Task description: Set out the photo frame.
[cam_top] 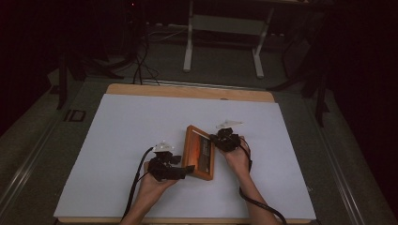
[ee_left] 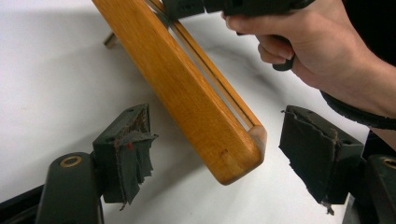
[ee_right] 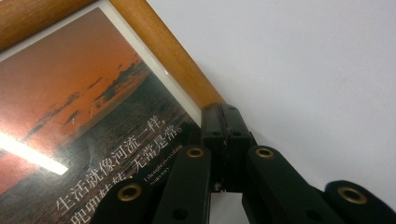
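Wooden picture frame [cam_top: 200,153], honey-coloured, holding sunset print with white Chinese text; centre of white table [cam_top: 117,140]. Long axis from lower frame to upper frame, slightly tilted, in high view. Right gripper [cam_top: 219,138]: jaws clamped on frame's right edge. Left gripper [cam_top: 190,168]: jaws apart, astride frame's lower corner, pads [ee_left: 133,154] clear of wood.

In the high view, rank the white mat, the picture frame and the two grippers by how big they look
1. White mat.
2. Picture frame.
3. Left gripper and right gripper: look alike, so unranked.
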{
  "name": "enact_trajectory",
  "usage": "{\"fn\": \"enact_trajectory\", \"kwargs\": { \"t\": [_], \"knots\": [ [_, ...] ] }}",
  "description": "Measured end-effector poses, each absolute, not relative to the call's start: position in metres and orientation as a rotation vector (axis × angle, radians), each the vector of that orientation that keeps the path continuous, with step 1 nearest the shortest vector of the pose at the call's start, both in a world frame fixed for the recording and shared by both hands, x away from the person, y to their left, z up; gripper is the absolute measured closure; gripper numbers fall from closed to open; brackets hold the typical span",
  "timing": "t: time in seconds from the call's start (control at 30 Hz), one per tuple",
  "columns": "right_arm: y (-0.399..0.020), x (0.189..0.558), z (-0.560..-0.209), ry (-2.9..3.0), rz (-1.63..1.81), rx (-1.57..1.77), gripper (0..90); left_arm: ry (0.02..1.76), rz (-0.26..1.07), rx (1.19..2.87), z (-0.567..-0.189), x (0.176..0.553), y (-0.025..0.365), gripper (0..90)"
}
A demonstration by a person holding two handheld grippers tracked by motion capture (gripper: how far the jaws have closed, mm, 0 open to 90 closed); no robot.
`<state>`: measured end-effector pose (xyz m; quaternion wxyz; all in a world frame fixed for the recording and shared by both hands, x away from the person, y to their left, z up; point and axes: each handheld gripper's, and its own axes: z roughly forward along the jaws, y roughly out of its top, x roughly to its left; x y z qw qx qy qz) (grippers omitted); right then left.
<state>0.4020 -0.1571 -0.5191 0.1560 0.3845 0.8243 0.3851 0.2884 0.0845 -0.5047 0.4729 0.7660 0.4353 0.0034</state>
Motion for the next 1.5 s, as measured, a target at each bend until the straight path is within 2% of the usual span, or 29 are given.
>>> {"fn": "enact_trajectory", "kwargs": {
  "t": [0.13,0.37,0.77,0.93,1.0,1.17,1.5],
  "knots": [
    [-0.157,0.402,-0.519,2.357,1.106,1.101,90.0,1.064,-0.027,1.875,-0.510,0.295,0.080,26.5],
    [-0.158,0.402,-0.520,2.358,1.119,1.101,90.0,1.050,-0.086,1.879,-0.513,0.301,0.076,43.6],
    [-0.160,0.403,-0.519,2.377,1.126,1.101,90.0,1.121,-0.147,1.839,-0.512,0.303,0.077,49.9],
    [-0.165,0.403,-0.517,2.393,1.091,1.081,89.9,1.130,-0.138,1.827,-0.510,0.305,0.077,53.3],
    [-0.171,0.401,-0.514,2.406,1.087,1.077,86.4,1.126,-0.127,1.831,-0.508,0.305,0.075,54.9],
    [-0.184,0.388,-0.504,2.418,1.094,1.009,81.6,1.120,-0.097,1.834,-0.502,0.306,0.067,58.8],
    [-0.206,0.357,-0.472,2.380,1.145,0.896,78.8,1.024,-0.016,1.897,-0.483,0.305,0.043,68.1]
  ]
}}
